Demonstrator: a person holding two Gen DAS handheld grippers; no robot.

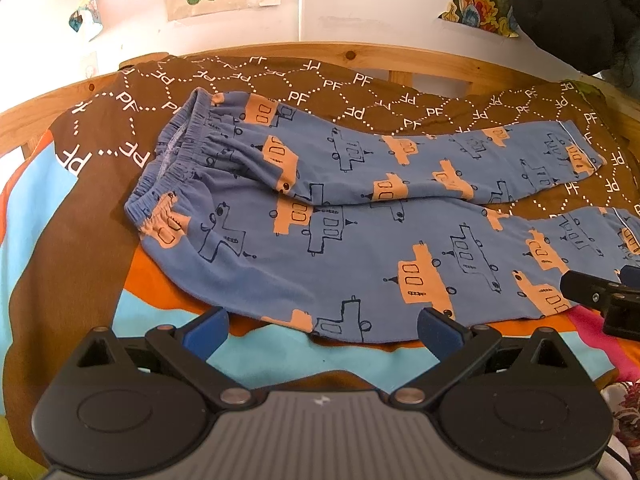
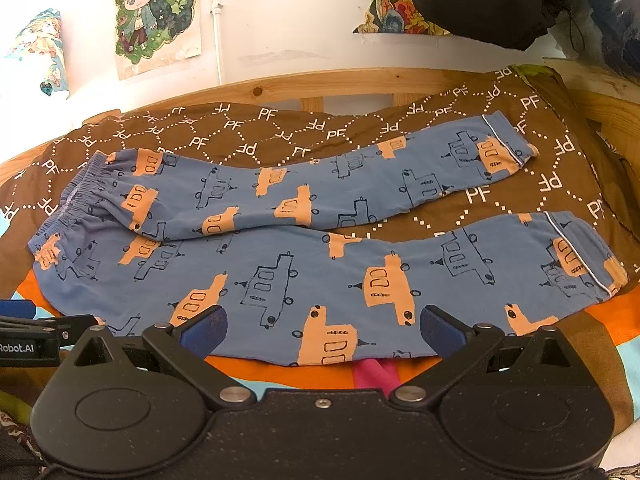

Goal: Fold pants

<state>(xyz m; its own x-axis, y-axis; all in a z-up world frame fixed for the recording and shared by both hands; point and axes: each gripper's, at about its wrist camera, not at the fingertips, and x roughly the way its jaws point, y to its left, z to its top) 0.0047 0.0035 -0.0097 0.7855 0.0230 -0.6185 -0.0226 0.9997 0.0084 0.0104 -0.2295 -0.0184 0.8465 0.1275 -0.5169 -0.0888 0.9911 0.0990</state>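
A wooden-framed bed [image 2: 352, 80] carries a brown blanket [image 2: 280, 128] printed with white "PF" marks. On it the blue pants [image 2: 312, 264] lie flat and unfolded, waistband to the left, both legs stretching right. The left gripper [image 1: 322, 330] and right gripper [image 2: 322, 330] hover at the pants' near edge, jaws apart, holding nothing.

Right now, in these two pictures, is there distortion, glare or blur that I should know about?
Left wrist view: strong fisheye bend curves the wooden bed frame; the pants are sharp and evenly lit, and the white wall is bright, nearly washed out. Right wrist view: same curved frame, dark rounded corners, pants in focus, with no glare or hard shadow on them.
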